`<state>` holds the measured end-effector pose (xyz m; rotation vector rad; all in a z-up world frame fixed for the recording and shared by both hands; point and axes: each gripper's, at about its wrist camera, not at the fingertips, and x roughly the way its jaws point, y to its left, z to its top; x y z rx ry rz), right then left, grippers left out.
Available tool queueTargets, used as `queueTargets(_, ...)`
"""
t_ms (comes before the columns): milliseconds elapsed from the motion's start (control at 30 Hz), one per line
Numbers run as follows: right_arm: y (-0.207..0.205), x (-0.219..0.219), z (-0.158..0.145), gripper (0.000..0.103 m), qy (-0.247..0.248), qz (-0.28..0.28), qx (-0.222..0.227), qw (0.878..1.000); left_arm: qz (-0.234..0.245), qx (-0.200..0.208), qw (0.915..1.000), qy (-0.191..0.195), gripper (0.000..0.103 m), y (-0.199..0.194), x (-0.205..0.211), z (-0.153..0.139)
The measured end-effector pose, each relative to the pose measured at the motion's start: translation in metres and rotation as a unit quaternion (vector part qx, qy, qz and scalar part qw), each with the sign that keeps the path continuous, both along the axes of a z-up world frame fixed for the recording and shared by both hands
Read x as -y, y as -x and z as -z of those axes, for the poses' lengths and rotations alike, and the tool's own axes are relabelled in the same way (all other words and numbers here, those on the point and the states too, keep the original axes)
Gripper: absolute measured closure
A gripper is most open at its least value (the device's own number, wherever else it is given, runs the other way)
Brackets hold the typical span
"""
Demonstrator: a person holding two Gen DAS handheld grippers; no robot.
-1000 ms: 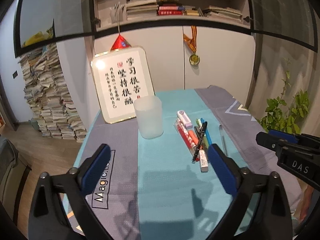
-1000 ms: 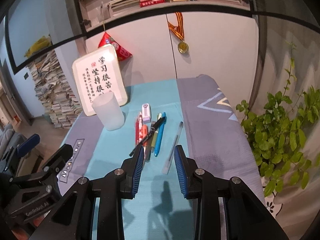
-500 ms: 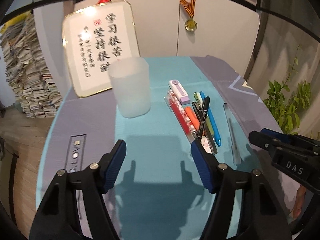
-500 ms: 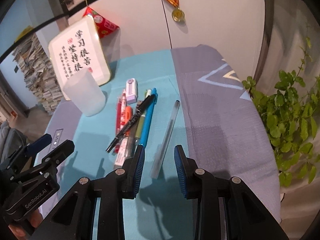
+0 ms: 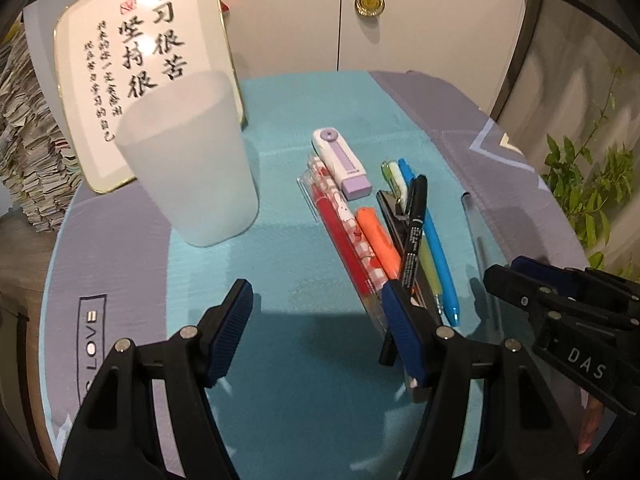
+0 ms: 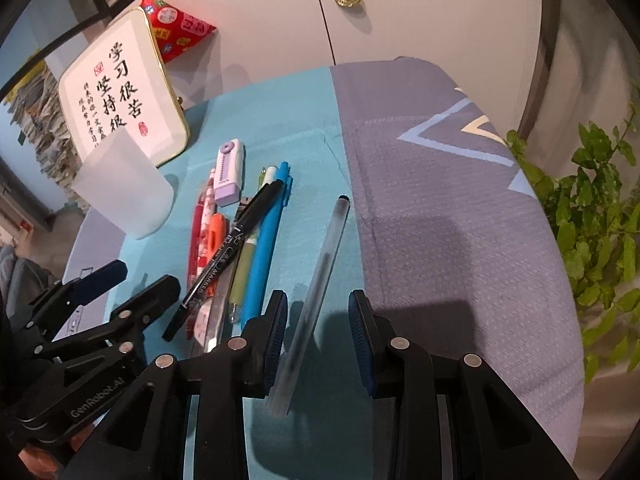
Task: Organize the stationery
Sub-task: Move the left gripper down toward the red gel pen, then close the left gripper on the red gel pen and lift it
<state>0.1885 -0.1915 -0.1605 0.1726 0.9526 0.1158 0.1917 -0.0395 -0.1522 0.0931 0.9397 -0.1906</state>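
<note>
Both grippers dropped in close over the table since a second ago, so picking looks about to start. Clear pen [image 6: 320, 280] lies on the teal cloth [image 6: 280, 120], between the right gripper [image 6: 318, 338]'s unclenched pads, untouched. Left gripper [image 5: 316, 332] gapes empty beside the pen pile [image 5: 384, 236]; cup [image 5: 192, 160] waits upright further left.

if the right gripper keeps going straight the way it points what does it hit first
Most likely the clear pen, which lies apart from the other pens and runs up between the open jaws of the right gripper. Its near end already sits between them, untouched. Beneath it is the teal cloth; depth is hard to judge.
</note>
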Motion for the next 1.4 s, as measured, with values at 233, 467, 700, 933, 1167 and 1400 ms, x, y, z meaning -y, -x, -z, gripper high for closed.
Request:
queueTargets(233,-0.006,0.0,0.006,0.07,0.005,0.001,-0.006,1.0,-0.011,-0.011,0.9999,0.001,0.041,-0.008,-0.003,0.007)
queueTargets(467,-0.004,0.001,0.007,0.081,0.019,0.003,-0.007,1.0,-0.017,-0.023,0.9996,0.003,0.07,-0.01,-0.01,0.011)
queueTargets(700,-0.002,0.002,0.007,0.081,0.007,0.001,-0.012,1.0,-0.007,-0.012,0.9992,0.036,0.067,0.0,-0.007,0.005)
queueTargets(933,-0.001,0.004,0.007,0.081,0.001,-0.002,-0.009,1.0,0.01,-0.023,0.999,0.036,0.061,-0.006,0.004,0.013)
queueTargets(1167,-0.001,0.003,0.007,0.081,0.007,-0.005,-0.007,1.0,0.006,-0.025,0.9997,0.001,0.069,-0.005,0.001,0.016)
queueTargets(1400,-0.007,0.002,0.006,0.081,0.013,-0.006,-0.011,1.0,-0.001,-0.032,0.9995,-0.003,0.069,-0.017,0.002,0.014)
